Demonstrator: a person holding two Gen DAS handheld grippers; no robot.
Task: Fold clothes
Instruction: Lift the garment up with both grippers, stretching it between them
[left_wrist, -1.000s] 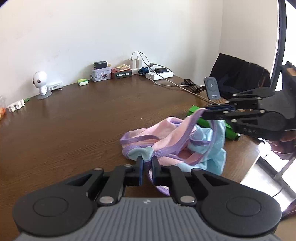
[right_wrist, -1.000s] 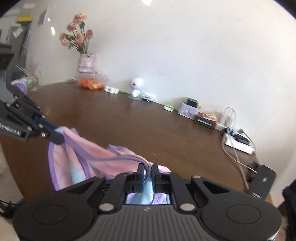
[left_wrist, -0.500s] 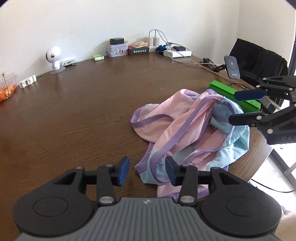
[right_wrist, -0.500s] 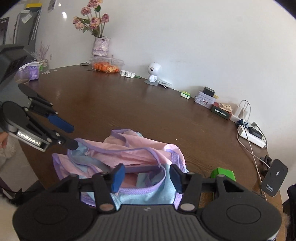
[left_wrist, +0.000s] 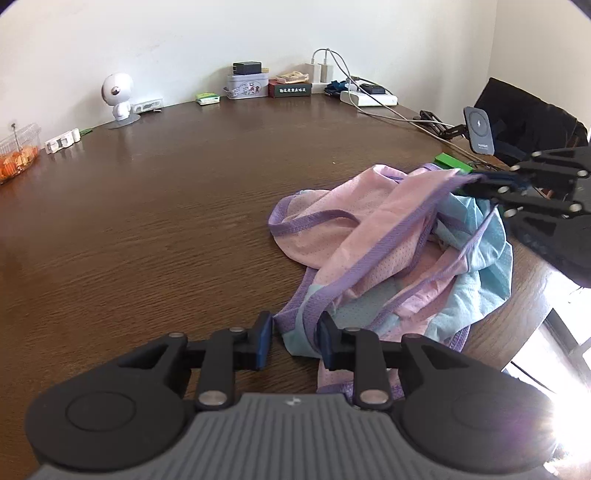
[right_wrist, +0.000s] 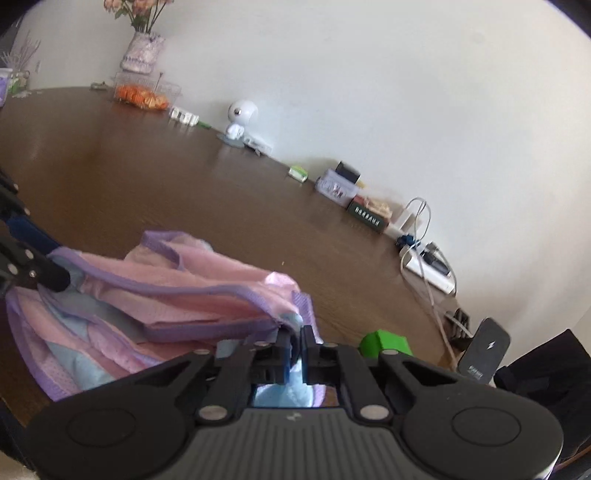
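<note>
A crumpled pink and light-blue mesh garment (left_wrist: 369, 236) with purple trim lies on the brown wooden table (left_wrist: 147, 221) near its right edge. My left gripper (left_wrist: 295, 339) stands low over the near corner, its jaws closing with the purple-edged hem between them, the pads not visibly pressing. My right gripper (right_wrist: 295, 354) is shut on a fold of the garment (right_wrist: 166, 295). In the left wrist view it (left_wrist: 476, 186) comes in from the right and holds the purple edge slightly raised. The left gripper (right_wrist: 48, 258) shows at the left edge of the right wrist view.
A green box (left_wrist: 452, 161) and a phone charger stand (left_wrist: 479, 129) sit just behind the garment. Along the wall are a power strip with cables (left_wrist: 369, 99), tins, a white robot figure (left_wrist: 117, 96) and a fruit container (right_wrist: 144, 94). A dark chair (left_wrist: 524, 118) stands beyond the table's edge.
Both grippers opened and the garment dropped flat on the table. Since then the right gripper has shut on the far hem again, and the left jaws have narrowed around the near corner.
</note>
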